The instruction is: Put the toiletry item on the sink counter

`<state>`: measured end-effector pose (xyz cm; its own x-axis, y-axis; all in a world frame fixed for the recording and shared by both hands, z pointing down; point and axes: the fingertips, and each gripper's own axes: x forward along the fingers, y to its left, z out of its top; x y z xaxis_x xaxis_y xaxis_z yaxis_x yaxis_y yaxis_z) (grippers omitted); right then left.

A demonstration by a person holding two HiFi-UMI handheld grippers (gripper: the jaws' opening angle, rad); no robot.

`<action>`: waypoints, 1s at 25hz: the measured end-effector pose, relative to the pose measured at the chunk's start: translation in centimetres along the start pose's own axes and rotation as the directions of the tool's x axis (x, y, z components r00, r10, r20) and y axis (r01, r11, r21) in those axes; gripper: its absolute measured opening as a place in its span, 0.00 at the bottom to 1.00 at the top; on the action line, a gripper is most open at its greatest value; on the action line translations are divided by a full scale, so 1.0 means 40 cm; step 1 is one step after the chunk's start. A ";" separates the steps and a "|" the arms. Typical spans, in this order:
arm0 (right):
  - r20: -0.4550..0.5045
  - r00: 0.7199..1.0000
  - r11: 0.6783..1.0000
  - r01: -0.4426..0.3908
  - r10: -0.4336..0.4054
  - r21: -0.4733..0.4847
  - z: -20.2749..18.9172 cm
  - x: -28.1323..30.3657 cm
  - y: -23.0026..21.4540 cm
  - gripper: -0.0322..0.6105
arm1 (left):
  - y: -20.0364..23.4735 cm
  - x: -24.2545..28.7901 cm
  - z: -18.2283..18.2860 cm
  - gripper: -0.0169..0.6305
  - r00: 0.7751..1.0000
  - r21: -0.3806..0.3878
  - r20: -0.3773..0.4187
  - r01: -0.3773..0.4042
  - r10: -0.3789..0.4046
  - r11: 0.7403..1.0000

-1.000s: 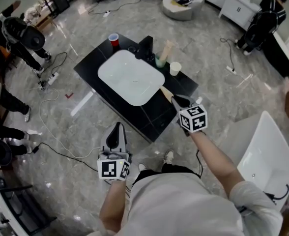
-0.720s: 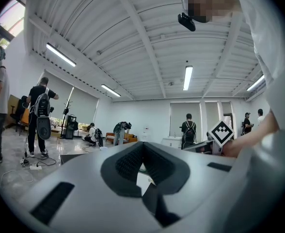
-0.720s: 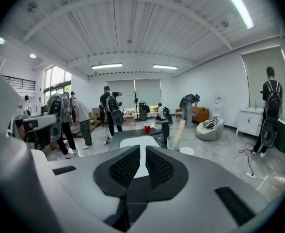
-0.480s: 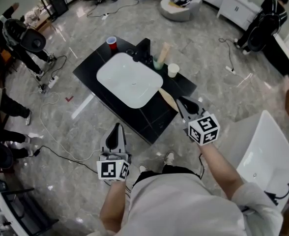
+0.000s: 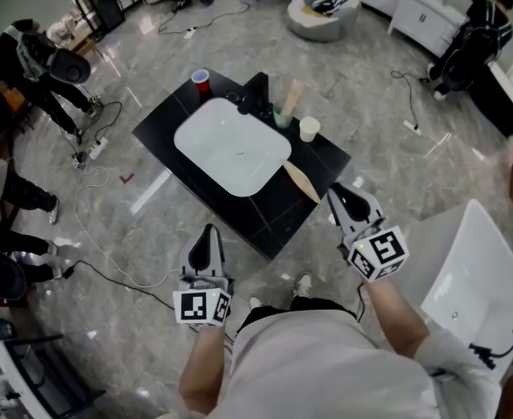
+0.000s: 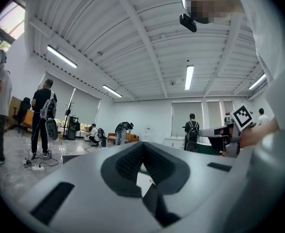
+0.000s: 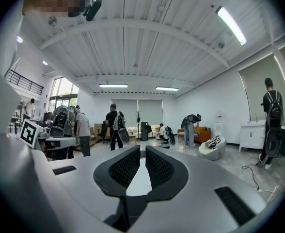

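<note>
Left gripper (image 5: 208, 234) (image 6: 142, 147) held low at the near left over the grey marbled floor (image 5: 143, 234), just short of the counter's near left edge. Jaws pressed together at the tips, as seen in the left gripper view, nothing between them.

Ahead and slightly right, low black tiled sink counter (image 5: 261, 212) set cornerwise, with a white rounded-rectangle basin (image 5: 232, 147) sunk in its middle. At the counter's far left corner, small red plastic cup (image 5: 201, 80), upright. Behind the basin, black faucet (image 5: 258, 92). Just right of the faucet, green cup (image 5: 283, 113) with a beige tube-like thing (image 5: 292, 92) standing tilted in it. Next right, white paper cup (image 5: 309, 127), upright and apart from the green one.

Slim tan tapered toiletry item (image 5: 301, 182) lying flat on the black counter top, just right of the basin's near right corner. Long axis running from the basin toward the right gripper, free of both grippers.

Right gripper (image 5: 342, 197) (image 7: 143, 155) hovering just off the counter's near right edge, near the item's nearer end but not touching it. Jaws a narrow slit apart in the right gripper view, empty.

Far right, large white rounded shell (image 5: 466, 269) on the floor, kind unclear.
</note>
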<state>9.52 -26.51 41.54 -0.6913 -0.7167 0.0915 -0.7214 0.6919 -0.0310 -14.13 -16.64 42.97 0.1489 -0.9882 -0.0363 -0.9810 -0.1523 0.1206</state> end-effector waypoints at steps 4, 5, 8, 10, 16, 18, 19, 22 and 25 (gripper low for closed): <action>0.056 0.998 1.000 0.017 -0.016 -0.009 0.049 -0.028 -0.003 0.14 | 0.002 -0.002 0.004 0.03 1.000 0.006 0.002 -0.005 0.005 1.000; 0.067 0.998 1.000 0.020 -0.019 -0.012 0.059 -0.036 -0.003 0.14 | 0.003 -0.004 0.006 0.03 1.000 0.007 0.004 -0.007 0.007 1.000; 0.093 0.995 0.999 0.027 -0.024 -0.035 0.085 -0.054 0.001 0.14 | 0.005 -0.006 0.014 0.03 1.000 0.007 0.013 -0.016 0.016 1.000; 0.109 0.994 0.999 0.022 -0.019 -0.032 0.100 -0.059 0.002 0.14 | 0.005 -0.006 0.016 0.03 1.000 0.006 0.013 -0.017 0.017 1.000; 0.164 0.986 0.999 0.016 -0.022 0.042 0.142 -0.073 -0.016 0.14 | 0.003 -0.007 0.019 0.03 1.000 0.008 0.019 -0.021 0.021 1.000; 0.174 0.984 0.999 0.023 -0.028 0.033 0.155 -0.076 -0.024 0.14 | 0.001 -0.005 0.027 0.03 1.000 0.012 0.023 -0.020 0.020 1.000; 0.177 0.984 0.999 0.027 -0.032 0.027 0.159 -0.076 -0.029 0.14 | 0.001 -0.005 0.029 0.03 0.999 0.013 0.025 -0.021 0.021 1.000; 0.177 0.983 0.999 0.043 -0.047 0.026 0.159 -0.079 -0.047 0.14 | -0.001 -0.006 0.032 0.03 0.999 0.015 0.026 -0.024 0.023 1.000; 0.176 0.982 0.997 0.053 -0.064 0.064 0.151 -0.077 -0.075 0.14 | 0.001 -0.004 0.030 0.03 0.999 0.020 0.024 -0.025 0.025 0.999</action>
<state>13.55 -26.89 35.34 -0.6404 -0.7635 -0.0838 -0.7582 0.6458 -0.0897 -14.34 -16.45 41.79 0.1214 -0.9909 -0.0575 -0.9867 -0.1268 0.1020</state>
